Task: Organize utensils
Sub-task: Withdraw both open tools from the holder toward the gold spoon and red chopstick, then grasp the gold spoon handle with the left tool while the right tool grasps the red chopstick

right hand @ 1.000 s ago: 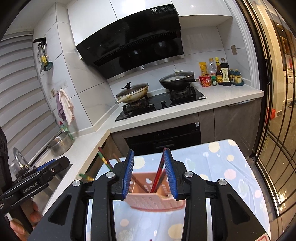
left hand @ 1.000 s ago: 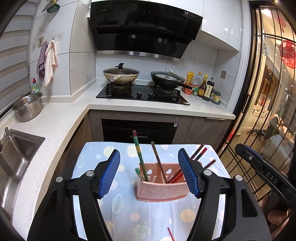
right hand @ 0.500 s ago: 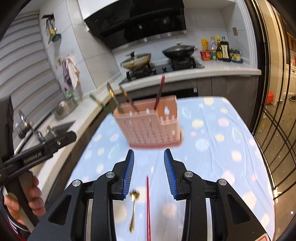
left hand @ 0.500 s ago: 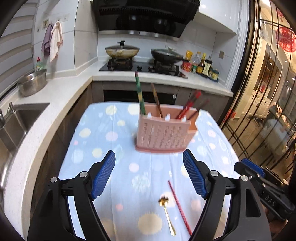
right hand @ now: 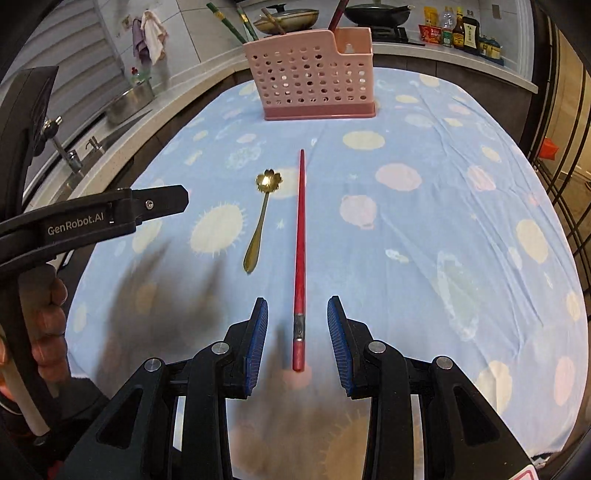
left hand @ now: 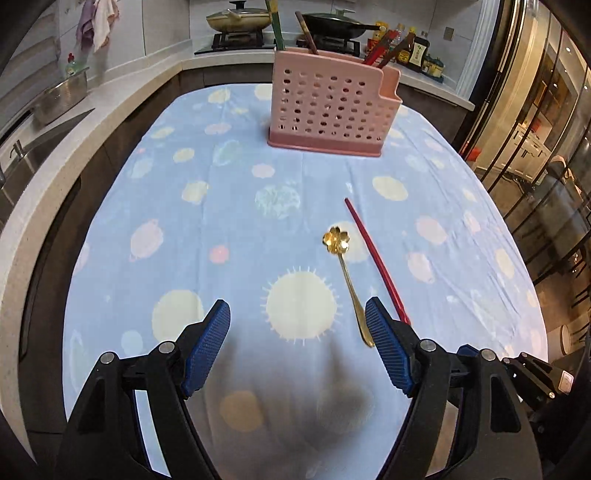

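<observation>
A pink perforated utensil holder point(left hand: 332, 107) point(right hand: 314, 74) stands at the far end of the table and holds several chopsticks. A red chopstick point(right hand: 300, 251) point(left hand: 373, 254) and a gold flower-shaped spoon point(right hand: 261, 218) point(left hand: 345, 280) lie on the blue cloth. My right gripper point(right hand: 297, 325) is open and empty, its jaws either side of the chopstick's near end, just above the cloth. My left gripper point(left hand: 297, 332) is open and empty, low over the cloth, with the spoon's handle tip beside its right finger.
The table carries a blue dotted cloth point(left hand: 184, 192). A kitchen counter with a sink and steel pot point(left hand: 59, 99) runs along the left. A stove with pans point(left hand: 236, 22) and sauce bottles point(right hand: 458, 33) stand behind. Glass doors point(left hand: 546, 110) are on the right.
Both grippers have pulled back from the holder and dropped low over the cloth. The right gripper has opened wider and now straddles the chopstick's near end.
</observation>
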`<move>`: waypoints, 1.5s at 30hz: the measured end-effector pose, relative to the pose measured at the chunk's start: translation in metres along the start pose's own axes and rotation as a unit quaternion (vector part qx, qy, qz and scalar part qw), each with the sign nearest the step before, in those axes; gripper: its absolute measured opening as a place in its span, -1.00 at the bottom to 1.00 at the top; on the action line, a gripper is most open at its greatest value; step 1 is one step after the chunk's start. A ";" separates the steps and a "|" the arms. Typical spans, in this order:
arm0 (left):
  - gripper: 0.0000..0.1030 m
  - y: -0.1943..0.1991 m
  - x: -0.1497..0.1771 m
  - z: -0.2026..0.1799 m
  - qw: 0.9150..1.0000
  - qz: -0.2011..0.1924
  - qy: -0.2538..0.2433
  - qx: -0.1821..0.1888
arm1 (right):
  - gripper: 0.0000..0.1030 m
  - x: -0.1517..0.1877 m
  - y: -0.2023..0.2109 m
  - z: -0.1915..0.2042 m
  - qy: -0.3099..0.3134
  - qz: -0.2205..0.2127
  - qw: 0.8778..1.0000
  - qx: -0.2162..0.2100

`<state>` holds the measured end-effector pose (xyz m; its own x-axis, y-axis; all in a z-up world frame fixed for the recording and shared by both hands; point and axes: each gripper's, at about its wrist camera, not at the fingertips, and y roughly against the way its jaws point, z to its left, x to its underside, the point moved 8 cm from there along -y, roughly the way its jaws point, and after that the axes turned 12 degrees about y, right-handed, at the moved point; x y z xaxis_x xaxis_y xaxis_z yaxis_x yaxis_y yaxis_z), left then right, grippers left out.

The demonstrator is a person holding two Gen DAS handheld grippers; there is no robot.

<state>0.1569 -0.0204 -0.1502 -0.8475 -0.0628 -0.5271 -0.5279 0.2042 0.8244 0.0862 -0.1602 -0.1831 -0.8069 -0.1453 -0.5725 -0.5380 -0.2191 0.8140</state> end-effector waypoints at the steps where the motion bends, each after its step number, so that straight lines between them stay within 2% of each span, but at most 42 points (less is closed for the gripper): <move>1: 0.39 -0.003 0.006 0.001 1.000 0.005 -0.001 -0.003 | -0.35 0.003 -0.003 0.001 0.000 0.004 1.000 -0.003; 7: 0.39 -0.016 0.025 0.006 1.000 0.029 0.002 -0.012 | -0.35 0.008 -0.016 0.001 0.011 0.020 1.000 0.005; 18: 0.39 -0.023 0.032 0.008 0.999 0.039 -0.001 -0.022 | -0.40 0.013 -0.023 0.002 0.016 0.028 0.999 0.012; 21: 0.41 -0.025 0.034 0.008 0.999 0.043 0.001 -0.020 | -0.50 0.013 -0.023 0.001 0.023 0.026 0.999 0.022; 23: 0.47 -0.026 0.036 0.008 0.999 0.046 0.003 -0.017 | -0.77 0.012 -0.023 -0.002 0.026 0.024 0.999 0.032; 25: 0.50 -0.027 0.037 0.006 0.999 0.048 0.003 -0.011 | -0.86 0.013 -0.023 -0.005 0.019 0.022 0.999 0.029; 38: 0.52 -0.049 0.038 -0.025 0.998 0.057 -0.014 0.019 | -0.87 0.016 -0.019 -0.024 -0.021 0.013 0.999 0.034; 41: 0.41 -0.053 0.035 -0.033 0.998 0.047 -0.029 0.016 | -0.86 0.016 -0.019 -0.023 -0.022 0.013 0.999 0.034; 45: 0.05 -0.056 0.034 -0.039 0.998 0.041 -0.046 0.009 | -0.86 0.016 -0.019 -0.023 -0.022 0.013 0.999 0.033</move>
<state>0.1557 -0.0724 -0.2057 -0.8787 0.0452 -0.4752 -0.4549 0.2223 0.8624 0.0888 -0.1807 -0.2098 -0.8300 -0.1075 -0.5472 -0.5304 -0.1509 0.8342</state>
